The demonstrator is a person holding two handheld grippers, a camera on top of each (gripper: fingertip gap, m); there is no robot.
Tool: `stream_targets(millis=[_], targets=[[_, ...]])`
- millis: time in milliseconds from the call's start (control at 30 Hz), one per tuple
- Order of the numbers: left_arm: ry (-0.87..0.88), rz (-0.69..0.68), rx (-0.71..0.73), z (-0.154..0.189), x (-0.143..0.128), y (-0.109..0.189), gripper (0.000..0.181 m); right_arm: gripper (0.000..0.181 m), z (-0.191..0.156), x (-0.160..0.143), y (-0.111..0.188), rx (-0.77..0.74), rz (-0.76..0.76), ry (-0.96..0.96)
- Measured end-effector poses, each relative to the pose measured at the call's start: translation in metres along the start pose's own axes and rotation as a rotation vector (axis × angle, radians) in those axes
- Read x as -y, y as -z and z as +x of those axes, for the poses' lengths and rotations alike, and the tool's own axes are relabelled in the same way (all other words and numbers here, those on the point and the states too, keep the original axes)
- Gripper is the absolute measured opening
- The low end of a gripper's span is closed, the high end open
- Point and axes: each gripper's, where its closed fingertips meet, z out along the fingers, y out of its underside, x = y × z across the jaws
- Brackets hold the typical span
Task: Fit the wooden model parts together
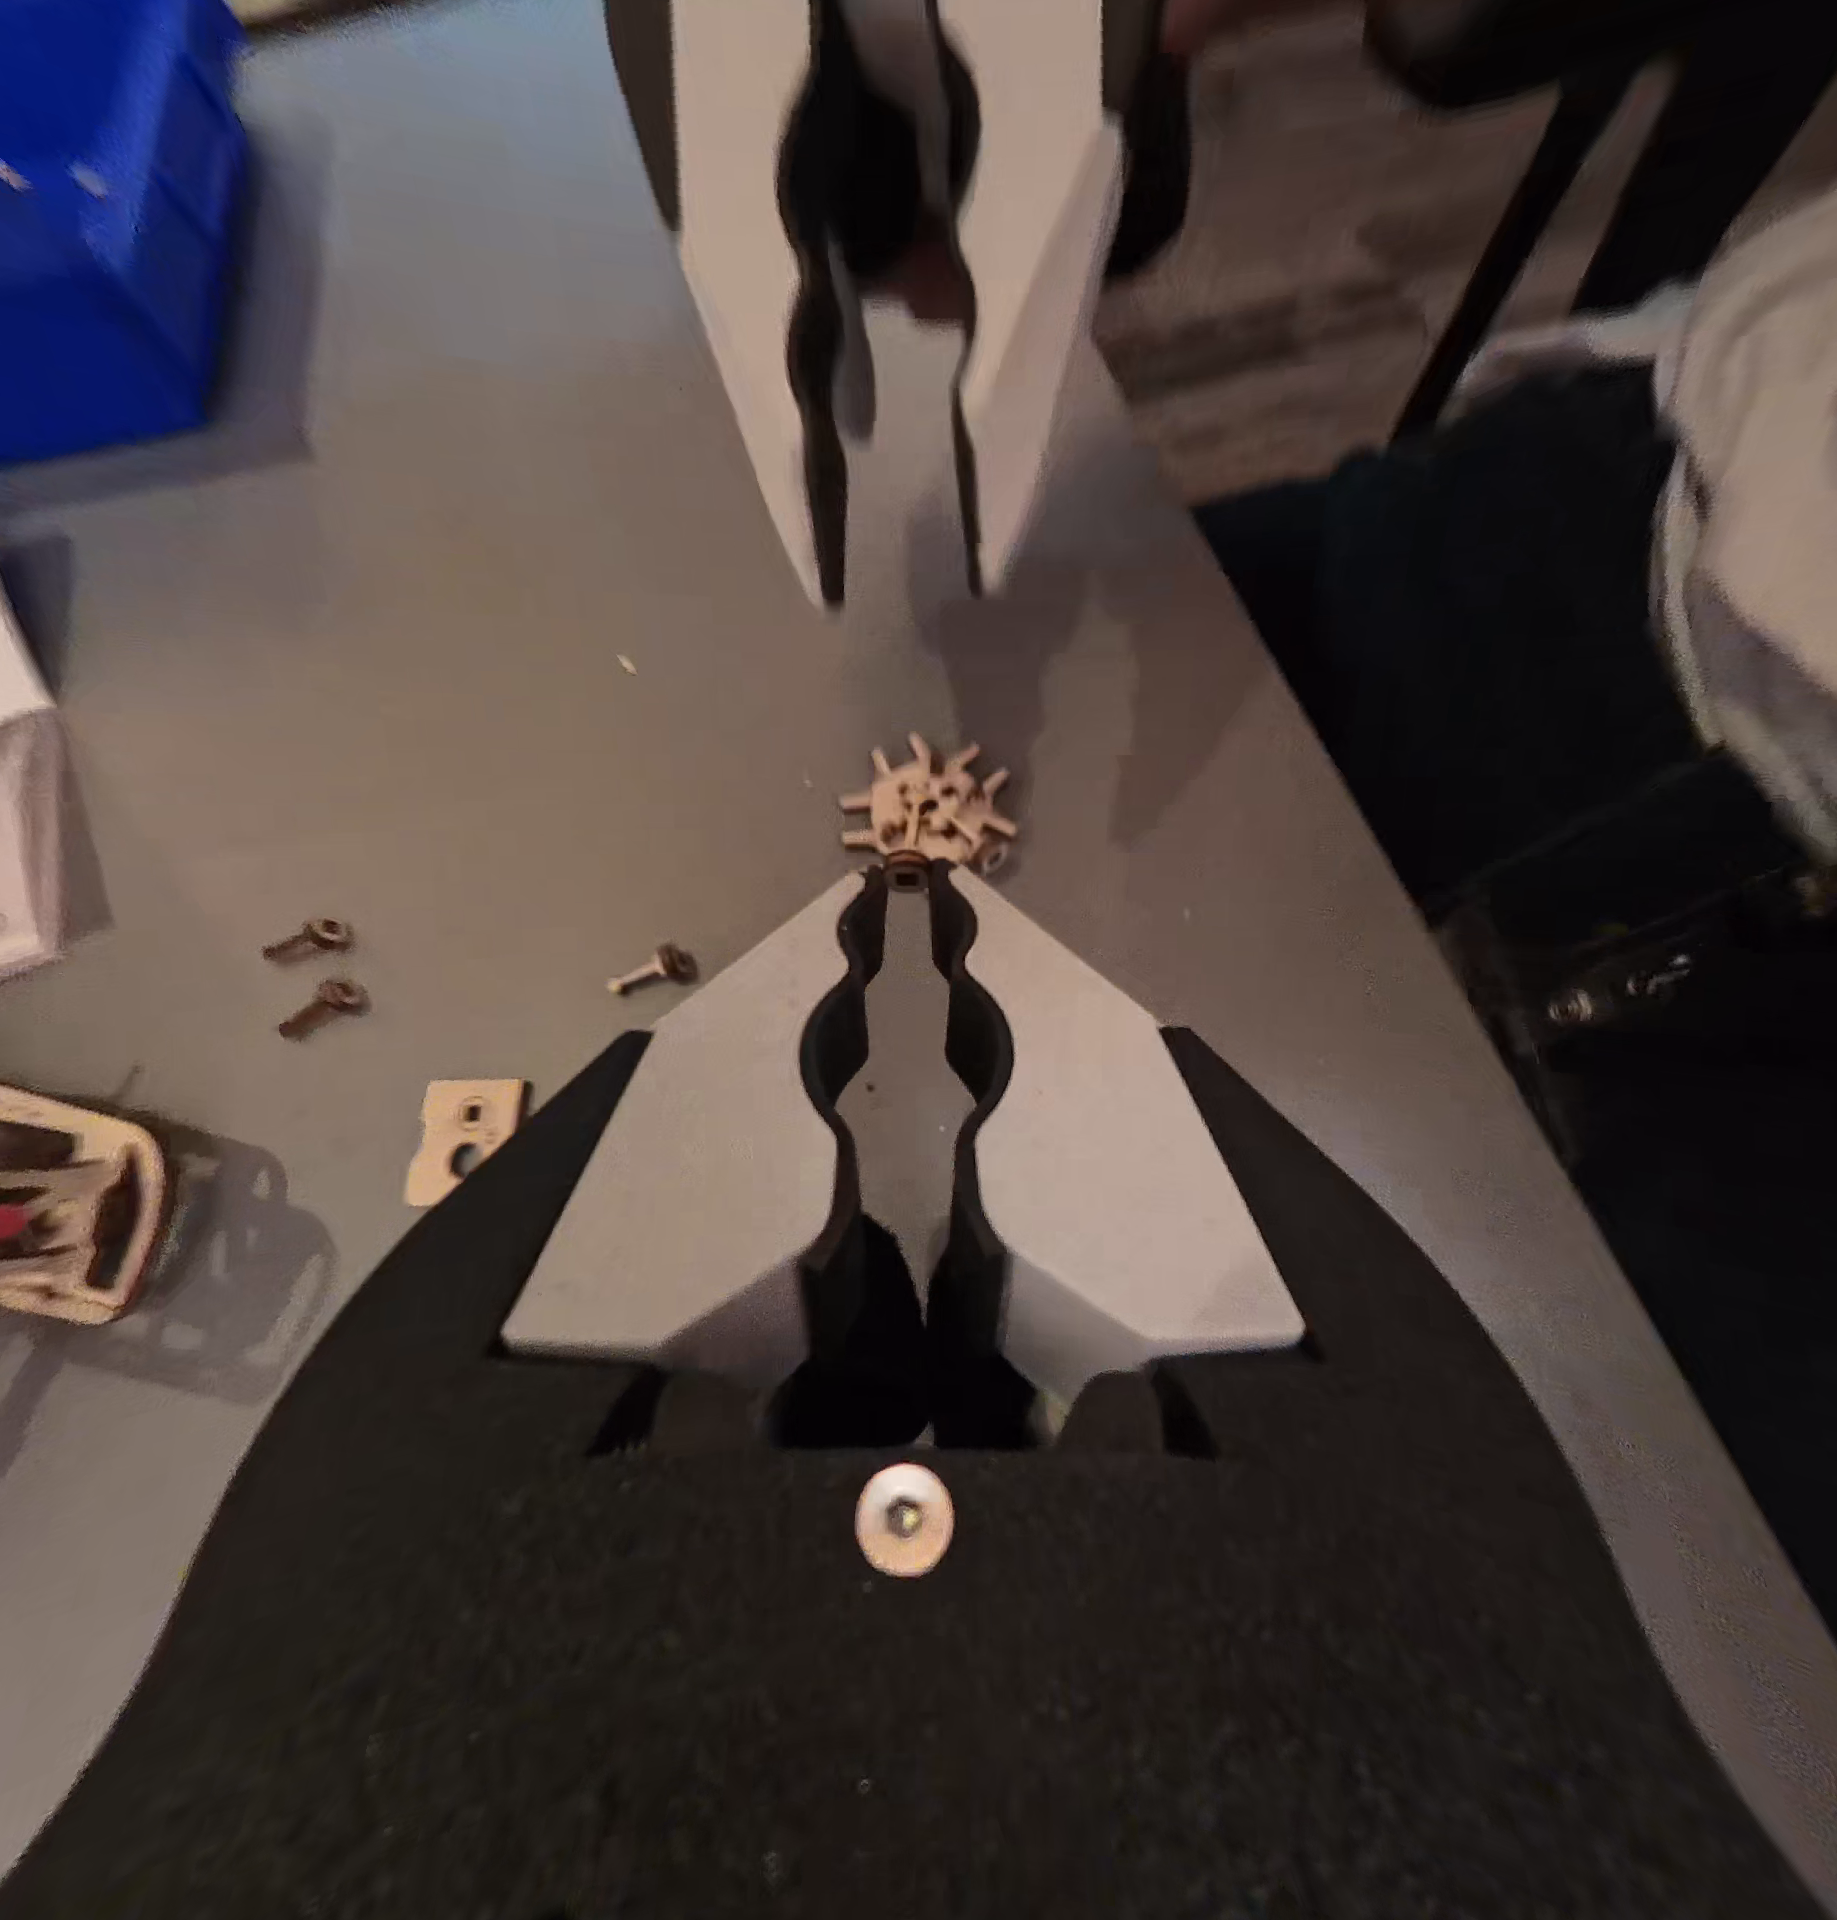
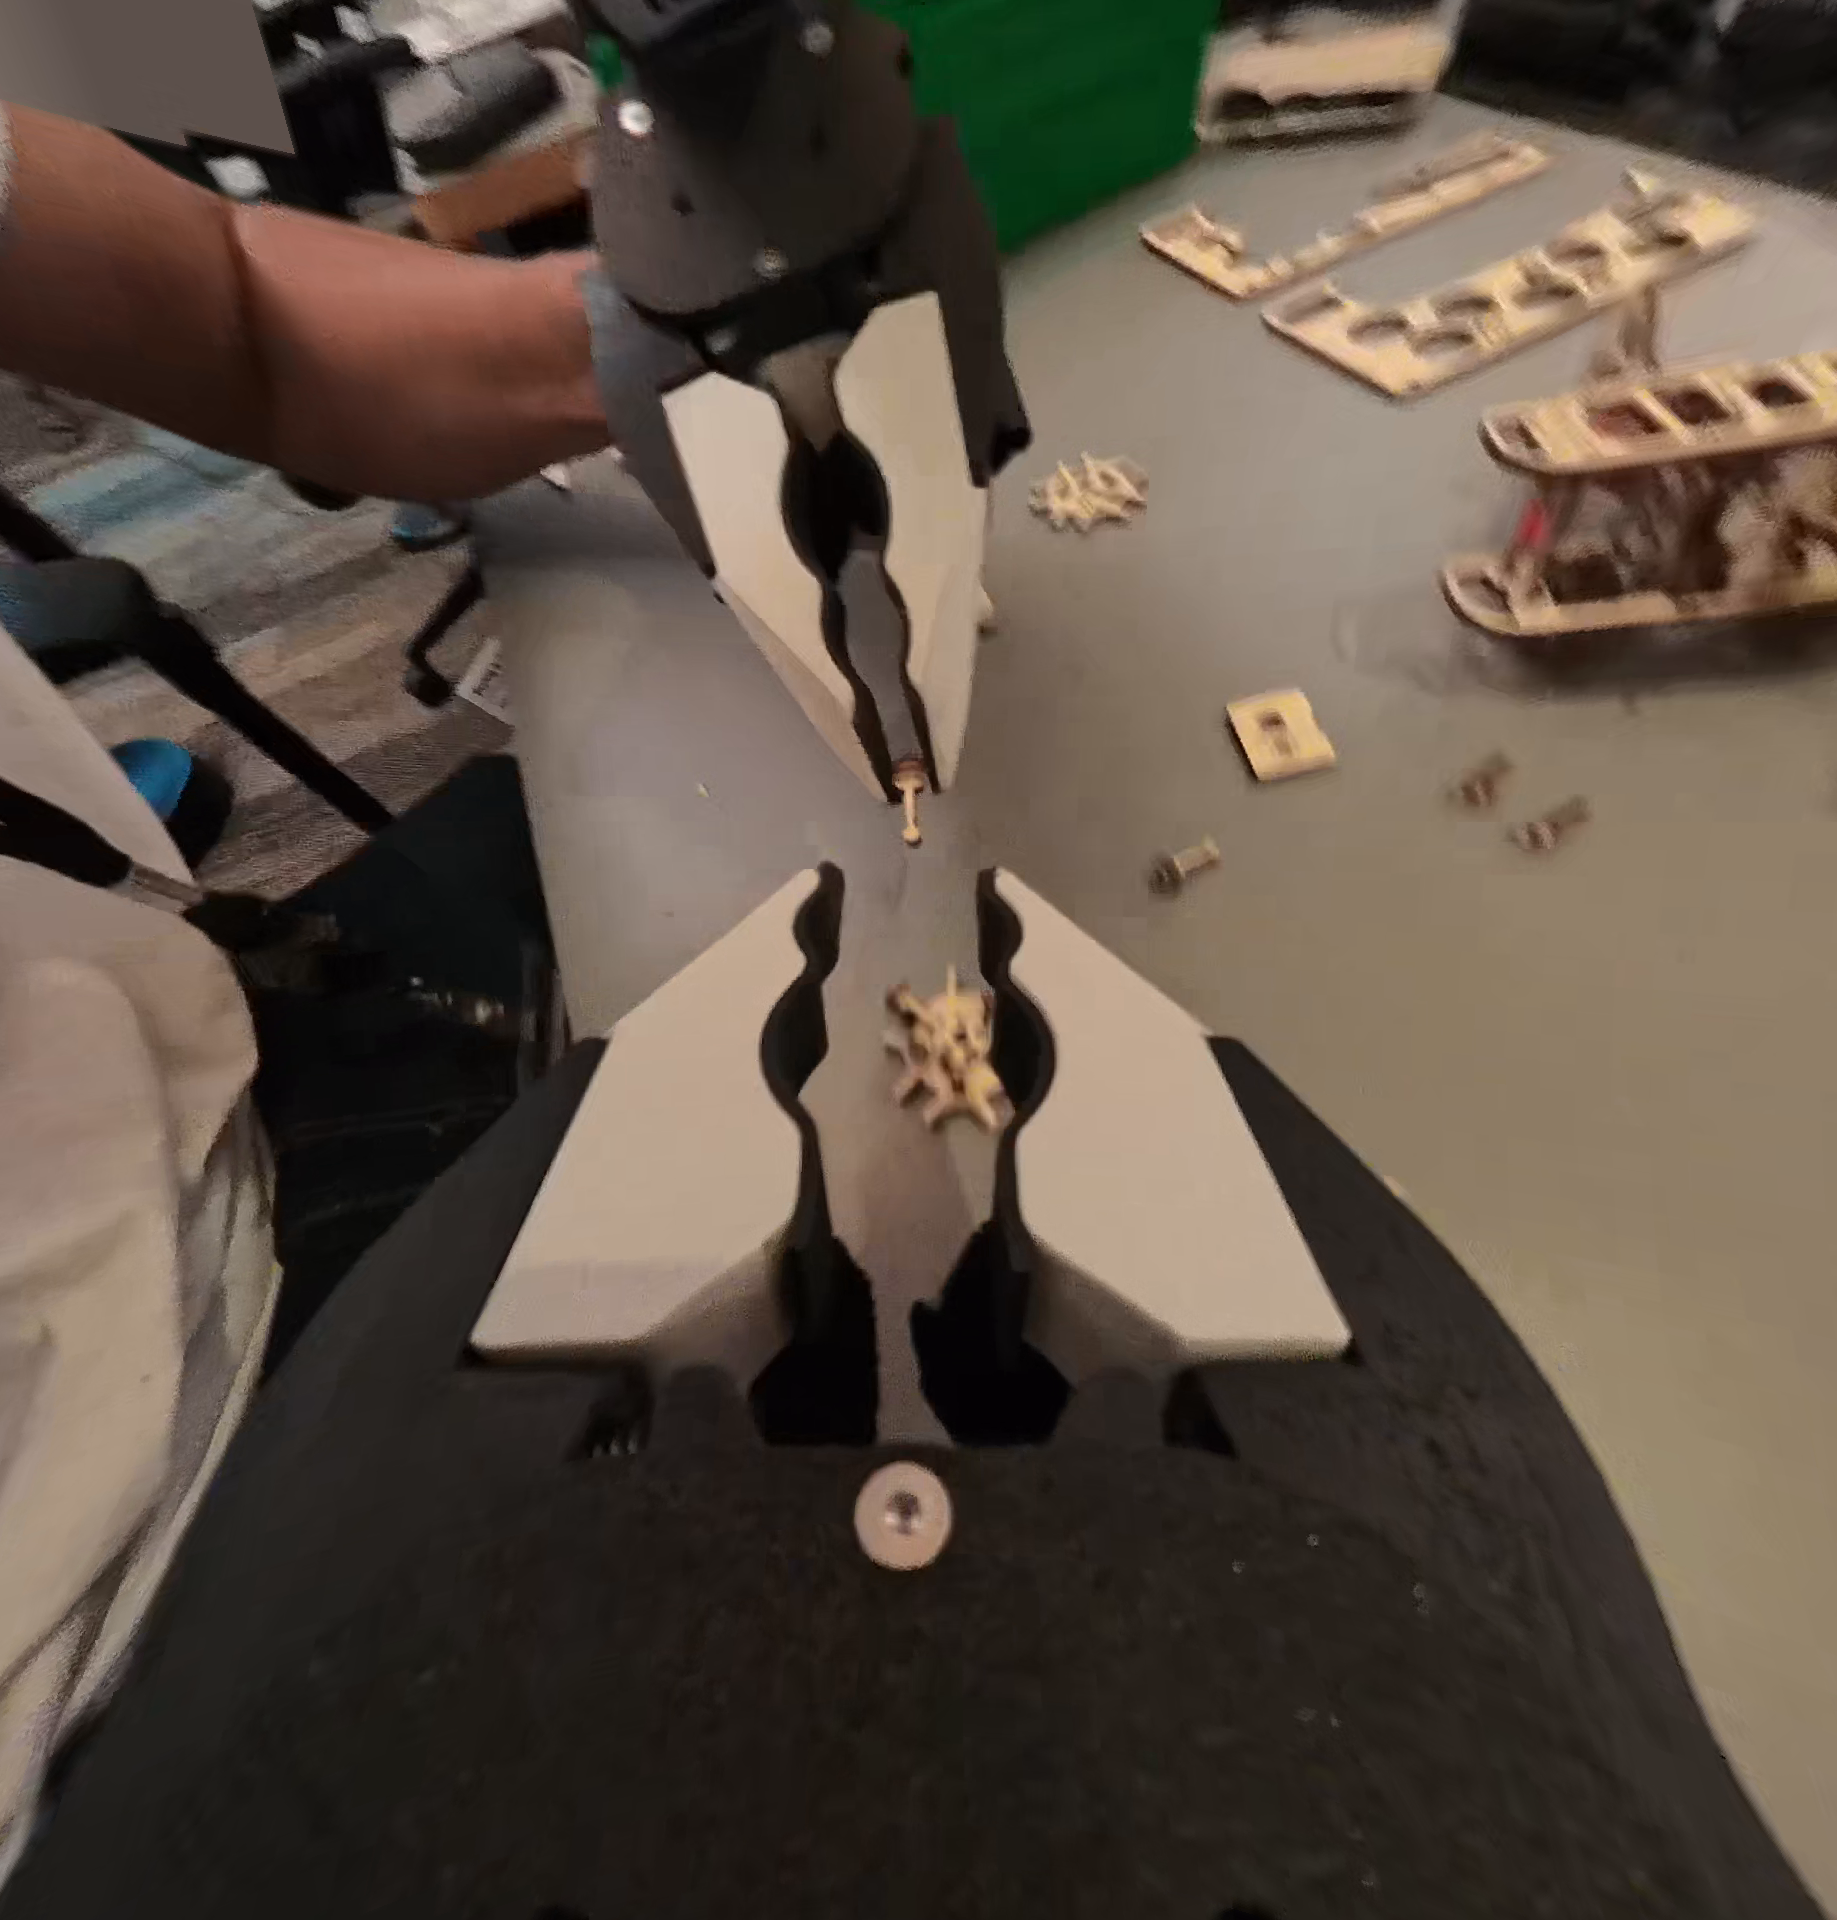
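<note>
My left gripper (image 1: pixel 906 883) is shut on a small wooden pin (image 1: pixel 906 869) just above the grey table. In the right wrist view the left gripper (image 2: pixel 909 781) comes down from the top, and the pin (image 2: pixel 910 808) sticks out of its tips. A pile of small wooden pins (image 1: pixel 929 805) lies just beyond the left fingertips. My right gripper (image 2: pixel 909 883) is open and empty, its tips facing the held pin a short way off. The pile (image 2: pixel 945 1055) shows between its fingers. The right gripper (image 1: pixel 898 597) hangs blurred at the top of the left wrist view.
A wooden biplane model (image 2: pixel 1672 499) and cut-out wooden sheets (image 2: pixel 1413 260) lie at the right. A square wooden plate (image 2: pixel 1280 736), three bolt-like pieces (image 2: pixel 1184 862) and a second pin pile (image 2: pixel 1087 488) lie nearby. A blue box (image 1: pixel 83 239) stands far left. The table edge (image 1: pixel 1309 675) is close. The tips of one gripper are about 5 cm away from the tips of the other.
</note>
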Motion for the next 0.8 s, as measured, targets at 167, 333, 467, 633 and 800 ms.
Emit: stream_targets(millis=[167,333,467,633,800], targets=[[0.01,-0.074,-0.108,0.001,-0.017,-0.026,0.006,0.024,0.008,-0.041,0.024,-0.2,-0.065,-0.039],[0.008,-0.087,-0.186,0.002,-0.023,-0.038,0.006,0.034,0.005,-0.062,0.016,-0.197,-0.083,-0.089],[0.014,-0.081,-0.193,0.001,-0.026,-0.042,0.006,0.034,0.02,-0.063,0.018,-0.217,-0.093,-0.027],[0.02,-0.072,-0.187,0.0,-0.025,-0.042,0.006,0.037,0.014,-0.053,0.011,-0.159,-0.027,-0.044],[0.018,-0.077,-0.167,-0.004,-0.025,-0.045,0.006,0.026,0.001,-0.049,-0.002,-0.147,-0.033,0.05]])
